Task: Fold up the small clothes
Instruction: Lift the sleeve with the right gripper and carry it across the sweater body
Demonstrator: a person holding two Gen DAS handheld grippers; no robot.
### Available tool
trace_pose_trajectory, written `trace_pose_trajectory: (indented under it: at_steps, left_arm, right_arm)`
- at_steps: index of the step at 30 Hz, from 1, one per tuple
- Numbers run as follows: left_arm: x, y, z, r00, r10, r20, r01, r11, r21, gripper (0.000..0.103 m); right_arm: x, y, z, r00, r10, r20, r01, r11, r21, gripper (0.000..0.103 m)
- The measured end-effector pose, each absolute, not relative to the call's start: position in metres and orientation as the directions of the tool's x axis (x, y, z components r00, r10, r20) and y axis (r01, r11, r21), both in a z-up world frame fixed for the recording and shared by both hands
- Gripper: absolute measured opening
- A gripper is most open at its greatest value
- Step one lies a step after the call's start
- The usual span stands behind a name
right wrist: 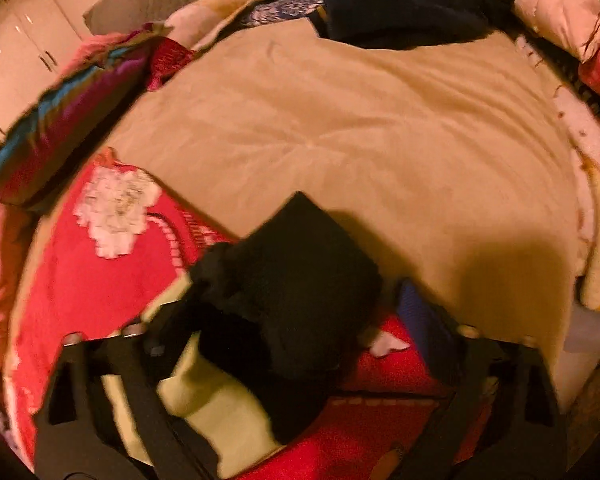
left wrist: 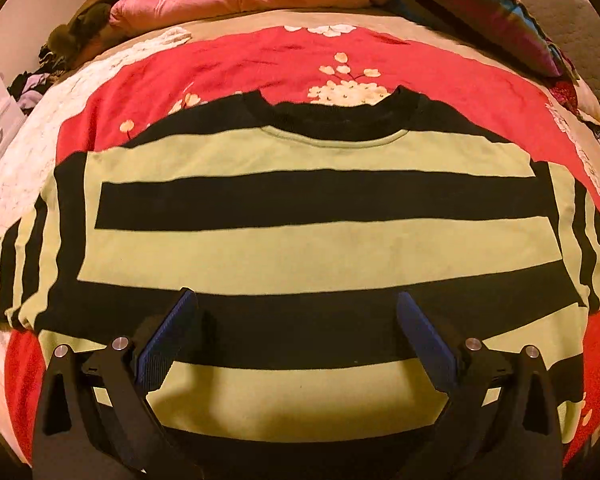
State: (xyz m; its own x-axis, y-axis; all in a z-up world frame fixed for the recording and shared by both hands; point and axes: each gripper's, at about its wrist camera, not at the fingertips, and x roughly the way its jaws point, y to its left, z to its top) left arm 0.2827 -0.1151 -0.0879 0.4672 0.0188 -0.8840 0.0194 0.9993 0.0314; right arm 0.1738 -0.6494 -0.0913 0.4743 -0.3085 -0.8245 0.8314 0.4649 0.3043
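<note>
Green-and-black striped knit sweater (left wrist: 300,216) lies flat; our left gripper (left wrist: 296,312) hovers spread above it, our right gripper (right wrist: 300,300) gapes around its black cuff (right wrist: 296,264).

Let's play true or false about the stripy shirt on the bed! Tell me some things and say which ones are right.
1. The shirt has green and black stripes. True.
2. The shirt is rolled into a ball. False: in the left wrist view it lies spread flat on the red flowery blanket.
3. The left tongs are open above the shirt. True.
4. The shirt's collar is white. False: it is black.
5. The right tongs have nothing between them. False: a black end of the shirt sits between their fingers.
</note>
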Motion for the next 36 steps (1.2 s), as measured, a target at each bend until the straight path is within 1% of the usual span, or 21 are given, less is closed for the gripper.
trace_pose_trajectory:
  at_steps: [2, 3, 4, 7, 9, 13, 19, 21, 25, 28, 32, 33, 36]
  left_arm:
    - [0.280, -0.115, -0.091, 0.462, 0.009, -0.887, 0.018, 1.000, 0.019, 0.099]
    - [0.279, -0.116, -0.092, 0.460, 0.003, -0.888, 0.021, 1.000, 0.015, 0.099]
    - [0.278, -0.116, -0.093, 0.459, -0.005, -0.888, 0.027, 1.000, 0.008, 0.099]
    - [0.273, -0.118, -0.095, 0.458, -0.022, -0.888, 0.045, 0.999, -0.001, 0.098]
    - [0.270, -0.116, -0.094, 0.461, -0.036, -0.886, 0.047, 0.999, -0.016, 0.098]
    - [0.267, -0.107, -0.089, 0.470, -0.046, -0.881, 0.032, 0.999, -0.036, 0.098]
    - [0.258, -0.089, -0.077, 0.486, -0.048, -0.873, -0.007, 0.998, -0.059, 0.098]
    - [0.255, -0.082, -0.071, 0.494, -0.044, -0.868, -0.026, 0.997, -0.066, 0.098]
    - [0.249, -0.065, -0.059, 0.503, -0.049, -0.863, -0.056, 0.994, -0.090, 0.098]
    - [0.246, -0.052, -0.051, 0.517, -0.040, -0.855, -0.082, 0.992, -0.096, 0.098]
    - [0.243, -0.036, -0.044, 0.524, -0.038, -0.851, -0.117, 0.986, -0.116, 0.098]
    - [0.241, -0.031, -0.043, 0.528, -0.034, -0.849, -0.126, 0.985, -0.118, 0.099]
    - [0.236, -0.020, -0.043, 0.534, -0.026, -0.845, -0.147, 0.982, -0.123, 0.099]
  right_arm:
    - [0.173, -0.648, -0.088, 0.495, -0.304, -0.814, 0.821, 0.470, 0.324, 0.060]
    - [0.172, -0.647, -0.086, 0.511, -0.298, -0.806, 0.811, 0.478, 0.337, 0.051]
    - [0.172, -0.647, -0.085, 0.529, -0.291, -0.797, 0.801, 0.483, 0.355, 0.039]
    - [0.174, -0.643, -0.076, 0.581, -0.273, -0.767, 0.760, 0.520, 0.390, 0.024]
    - [0.179, -0.636, -0.065, 0.614, -0.270, -0.741, 0.727, 0.558, 0.399, 0.020]
    - [0.181, -0.628, -0.045, 0.691, -0.246, -0.680, 0.664, 0.588, 0.462, 0.020]
    - [0.193, -0.597, -0.009, 0.815, -0.135, -0.564, 0.505, 0.643, 0.576, 0.020]
    - [0.203, -0.576, 0.008, 0.848, -0.082, -0.524, 0.429, 0.685, 0.588, 0.020]
    - [0.223, -0.528, 0.038, 0.882, -0.005, -0.472, 0.307, 0.766, 0.565, 0.020]
    - [0.238, -0.489, 0.052, 0.889, 0.070, -0.453, 0.214, 0.811, 0.545, 0.020]
    - [0.253, -0.436, 0.059, 0.876, 0.170, -0.452, 0.101, 0.850, 0.517, 0.020]
    - [0.259, -0.419, 0.059, 0.863, 0.213, -0.457, 0.062, 0.855, 0.515, 0.020]
    - [0.267, -0.371, 0.055, 0.832, 0.277, -0.481, -0.017, 0.879, 0.476, 0.020]
